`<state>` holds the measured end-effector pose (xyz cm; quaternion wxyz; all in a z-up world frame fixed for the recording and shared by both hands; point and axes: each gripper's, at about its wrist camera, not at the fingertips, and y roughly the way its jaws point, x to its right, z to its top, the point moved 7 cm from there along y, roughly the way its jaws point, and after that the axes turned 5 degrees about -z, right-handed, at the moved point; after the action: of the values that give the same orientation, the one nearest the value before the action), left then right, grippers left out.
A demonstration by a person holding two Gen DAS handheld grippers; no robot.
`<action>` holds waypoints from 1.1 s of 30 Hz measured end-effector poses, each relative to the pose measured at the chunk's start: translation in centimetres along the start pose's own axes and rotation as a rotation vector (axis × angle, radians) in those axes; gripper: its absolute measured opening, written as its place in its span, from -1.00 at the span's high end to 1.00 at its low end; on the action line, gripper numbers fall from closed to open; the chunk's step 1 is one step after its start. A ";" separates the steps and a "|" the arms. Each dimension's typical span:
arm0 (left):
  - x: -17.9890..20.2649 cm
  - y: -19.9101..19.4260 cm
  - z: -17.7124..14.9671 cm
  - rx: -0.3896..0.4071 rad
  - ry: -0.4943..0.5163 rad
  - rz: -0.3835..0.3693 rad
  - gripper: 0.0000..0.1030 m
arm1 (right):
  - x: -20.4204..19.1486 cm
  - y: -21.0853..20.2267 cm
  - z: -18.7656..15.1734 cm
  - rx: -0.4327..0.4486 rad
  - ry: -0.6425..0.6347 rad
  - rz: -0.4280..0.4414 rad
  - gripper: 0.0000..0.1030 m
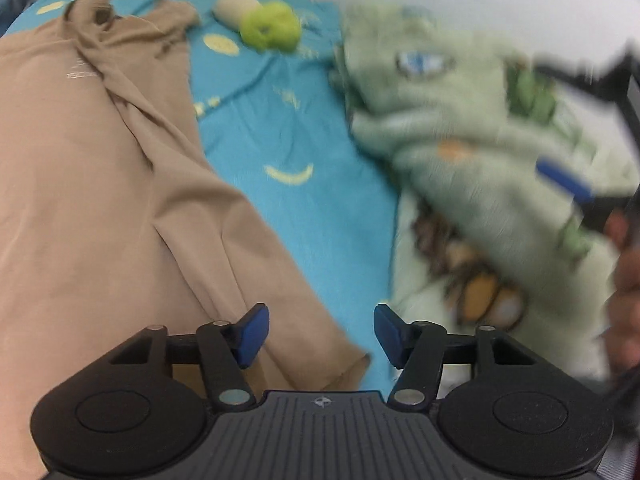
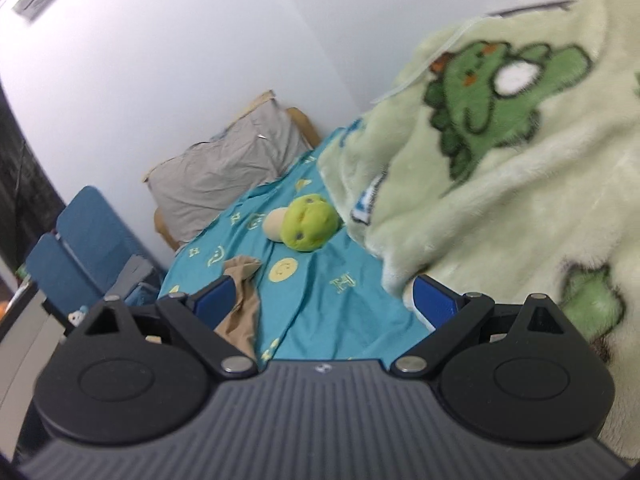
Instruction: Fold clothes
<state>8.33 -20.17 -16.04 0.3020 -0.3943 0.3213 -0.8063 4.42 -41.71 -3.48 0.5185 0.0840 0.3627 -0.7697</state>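
Observation:
A tan garment (image 1: pixel 100 184) lies spread and wrinkled on the teal bedsheet (image 1: pixel 296 128), filling the left of the left wrist view; a corner of it shows in the right wrist view (image 2: pixel 240 304). My left gripper (image 1: pixel 320 336) is open and empty, just above the garment's lower right hem. My right gripper (image 2: pixel 324 304) is open and empty above the sheet; its right finger (image 2: pixel 434 302) is beside the edge of a pale green fleece blanket (image 2: pixel 520 184). The right gripper shows blurred at the right edge of the left wrist view (image 1: pixel 568 180).
The green dinosaur-print blanket (image 1: pixel 460 128) is heaped along the right side of the bed. A green and beige plush toy (image 2: pixel 304 226) lies on the sheet further up. A grey pillow (image 2: pixel 228 176) leans on the white wall. Blue chairs (image 2: pixel 80 248) stand left of the bed.

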 end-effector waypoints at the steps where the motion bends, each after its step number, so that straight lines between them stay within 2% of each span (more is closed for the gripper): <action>1: -0.2 0.5 -0.4 -0.023 -0.006 0.016 -0.15 | 0.2 0.4 -0.2 -0.020 0.017 0.004 -0.88; 5: -1.1 1.5 -1.7 -0.082 -0.058 0.054 -0.15 | 0.1 0.9 -0.7 -0.055 0.039 0.024 -0.88; 10: -2.0 1.8 -2.2 -0.089 -0.164 0.017 -0.16 | -0.1 1.5 -1.3 -0.088 0.064 0.042 -0.88; 11: -2.0 2.1 -2.2 -0.086 -0.167 0.020 -0.09 | -0.2 1.6 -1.4 -0.095 0.067 0.043 -0.88; 12: -1.8 2.2 -2.1 -0.080 -0.158 0.027 -0.01 | -0.2 1.8 -1.5 -0.098 0.068 0.041 -0.88; 13: -1.7 2.3 -1.8 -0.073 -0.141 0.036 0.31 | -0.2 1.9 -1.6 -0.101 0.068 0.038 -0.88; 14: -1.6 2.3 -1.7 -0.072 -0.121 0.042 0.76 | -0.3 2.1 -1.7 -0.105 0.066 0.033 -0.88; 15: -1.5 2.3 -1.6 -0.078 -0.112 0.041 0.93 | -0.2 2.3 -1.8 -0.111 0.065 0.028 -0.88; 19: -1.2 -0.8 -1.1 -0.021 -0.065 0.018 0.98 | 0.1 2.9 -2.2 -0.128 0.080 0.011 -0.88; 22: -1.2 -4.6 -0.7 0.039 -0.079 -0.043 0.98 | 0.1 3.2 -2.3 -0.135 0.081 -0.004 -0.88; 25: -2.0 -8.7 -1.1 0.087 -0.123 -0.087 0.98 | -0.5 3.2 -2.6 -0.137 0.051 -0.009 -0.88; 28: -3.9 -12.3 -2.5 0.115 -0.214 -0.127 0.98 | -1.2 3.0 -2.8 -0.135 0.020 -0.008 -0.88; 30: -5.7 -13.9 -3.8 0.111 -0.245 -0.107 0.99 | -1.6 2.9 -3.0 -0.137 0.002 -0.008 -0.88; 33: -8.5 -14.2 -6.1 0.059 -0.265 0.002 0.99 | -2.5 2.8 -3.5 -0.142 -0.041 -0.005 -0.88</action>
<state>4.31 -3.45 -11.97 0.3542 -0.4877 0.2551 -0.7561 7.08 -38.18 -6.07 0.5287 0.0304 0.4059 -0.7448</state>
